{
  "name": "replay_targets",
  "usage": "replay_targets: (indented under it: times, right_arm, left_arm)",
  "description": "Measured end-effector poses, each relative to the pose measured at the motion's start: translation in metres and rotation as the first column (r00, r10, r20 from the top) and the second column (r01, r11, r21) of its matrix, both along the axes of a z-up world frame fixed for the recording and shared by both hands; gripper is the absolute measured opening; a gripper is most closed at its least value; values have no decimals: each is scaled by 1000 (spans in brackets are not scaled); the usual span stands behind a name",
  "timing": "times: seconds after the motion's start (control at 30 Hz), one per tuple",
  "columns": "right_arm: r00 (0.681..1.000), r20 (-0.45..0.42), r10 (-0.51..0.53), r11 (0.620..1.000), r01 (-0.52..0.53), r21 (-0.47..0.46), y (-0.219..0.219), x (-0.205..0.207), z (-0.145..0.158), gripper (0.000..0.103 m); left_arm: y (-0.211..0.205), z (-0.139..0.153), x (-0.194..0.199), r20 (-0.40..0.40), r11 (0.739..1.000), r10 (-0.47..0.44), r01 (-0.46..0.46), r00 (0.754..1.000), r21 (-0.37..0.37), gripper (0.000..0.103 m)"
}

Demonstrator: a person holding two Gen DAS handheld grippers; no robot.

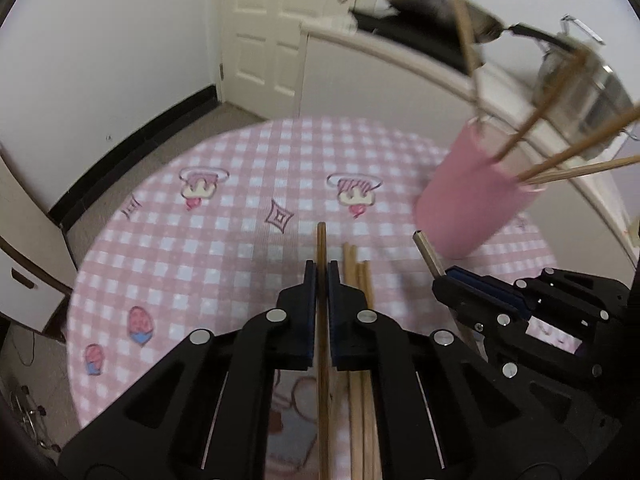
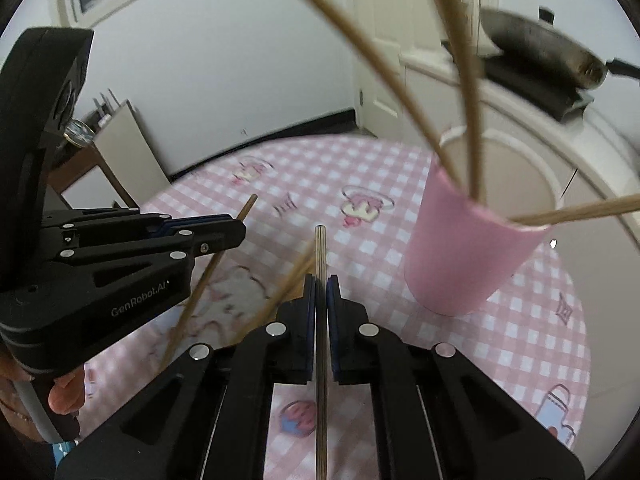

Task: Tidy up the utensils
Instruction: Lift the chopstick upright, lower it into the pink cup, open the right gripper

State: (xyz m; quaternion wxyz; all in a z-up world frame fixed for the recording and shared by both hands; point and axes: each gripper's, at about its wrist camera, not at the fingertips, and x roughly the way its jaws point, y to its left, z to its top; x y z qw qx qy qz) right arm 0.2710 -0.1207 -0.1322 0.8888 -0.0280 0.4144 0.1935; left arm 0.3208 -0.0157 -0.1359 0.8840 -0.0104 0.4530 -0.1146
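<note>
My left gripper [image 1: 321, 270] is shut on a brown wooden chopstick [image 1: 321, 245] and holds it above the pink checked tablecloth [image 1: 224, 216]. Several loose wooden chopsticks [image 1: 358, 280] lie just to its right. My right gripper [image 2: 321, 284] is shut on a silver metal chopstick [image 2: 321, 252]; it also shows at the right of the left wrist view [image 1: 448, 276]. A pink cup [image 1: 476, 196] holding several wooden chopsticks [image 1: 560, 160] stands at the right, beyond the right gripper. The cup [image 2: 468, 248] shows in the right wrist view too, with the left gripper [image 2: 236, 234] at the left.
A round table carries the cloth [image 2: 540, 344]. A white counter [image 1: 400, 56] behind it bears a frying pan [image 1: 432, 0] and a steel pot [image 1: 592, 96]. A white door [image 1: 272, 28] and wall stand at the back. A white cabinet [image 1: 24, 264] is at the left.
</note>
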Motion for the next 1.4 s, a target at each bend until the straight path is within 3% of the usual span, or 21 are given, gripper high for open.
replay_targets:
  times: [0.33,0.7,1.1,1.4]
  right_arm:
    - [986,167,1,999,-9,43,-20,-63,81,4]
    - [954,299,-40,999,30,40,-42,-102,126,4]
    - [904,409,-124,992,106,66,-80,-101,171,4]
    - [859,489,-153,988,119,100,-96,-76,199,4]
  left_arm:
    - [9,85,-75,163,998,-10,19,987,-55,5]
    - [-12,149,-137,342,993,-35,72,939,-97,5]
    - [-39,191,-134,510,975,92,27,855,-221,5]
    - [-72,208,-103,565,964,157,-3,810,-265,5]
